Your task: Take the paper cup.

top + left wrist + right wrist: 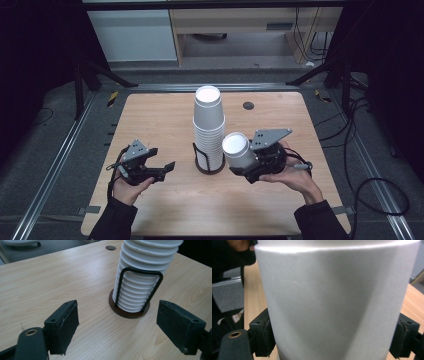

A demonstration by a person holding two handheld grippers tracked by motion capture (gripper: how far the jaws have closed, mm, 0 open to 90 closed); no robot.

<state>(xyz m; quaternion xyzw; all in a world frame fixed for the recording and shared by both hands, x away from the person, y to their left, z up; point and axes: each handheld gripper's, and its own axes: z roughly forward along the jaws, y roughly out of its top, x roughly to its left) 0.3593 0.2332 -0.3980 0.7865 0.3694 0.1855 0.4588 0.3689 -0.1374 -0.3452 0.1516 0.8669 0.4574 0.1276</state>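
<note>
1. Right of the cup stack (209,125), the right gripper (250,162) has its jaws clamped on a single white cup (238,150), held above the tabletop (150,115).
2. Left gripper (162,169): jaws apart, holding nothing.

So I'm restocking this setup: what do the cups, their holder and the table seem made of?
Cup in the right hand-held gripper: likely paper, matt white, thin rolled rim. The stack looks the same. Holder: probably metal wire, black, on a dark brown disc. Table: pale wood-grain, perhaps laminate.
</note>
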